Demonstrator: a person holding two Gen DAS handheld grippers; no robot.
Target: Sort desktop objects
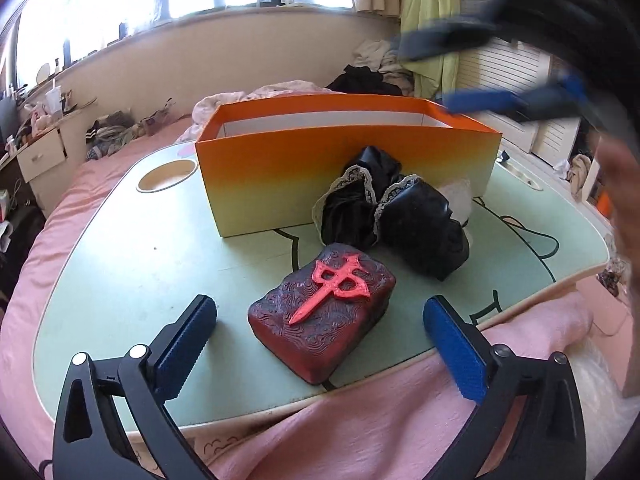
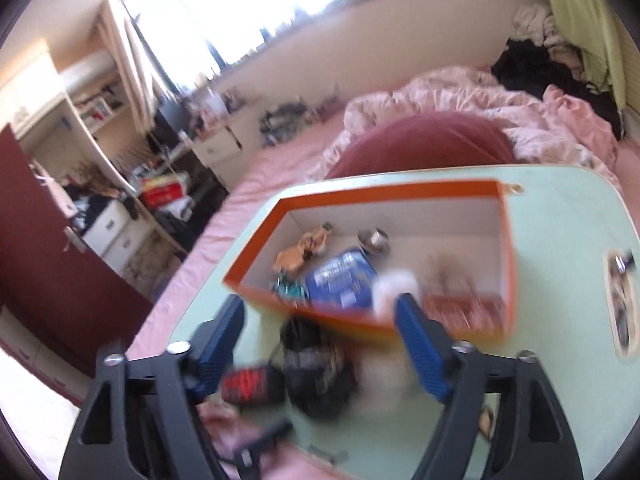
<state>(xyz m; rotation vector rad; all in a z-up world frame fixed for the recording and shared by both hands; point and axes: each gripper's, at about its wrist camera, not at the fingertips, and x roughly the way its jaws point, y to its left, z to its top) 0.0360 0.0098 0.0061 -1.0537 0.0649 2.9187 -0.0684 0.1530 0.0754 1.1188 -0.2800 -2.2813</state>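
Red carved block [image 1: 322,316] between wide-open left gripper [image 1: 320,344] jaws, right gripper [image 2: 320,344] jaws parted, empty, above orange box [image 2: 360,196]

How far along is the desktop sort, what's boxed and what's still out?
Done: several small items already lie inside the orange box, including a blue packet and a small metal piece. In hand: nothing; the left tool stands open around the red carved block without touching it, and the right tool, blurred, holds nothing. Left: the block and the black lace-trimmed fabric, both on the green table.
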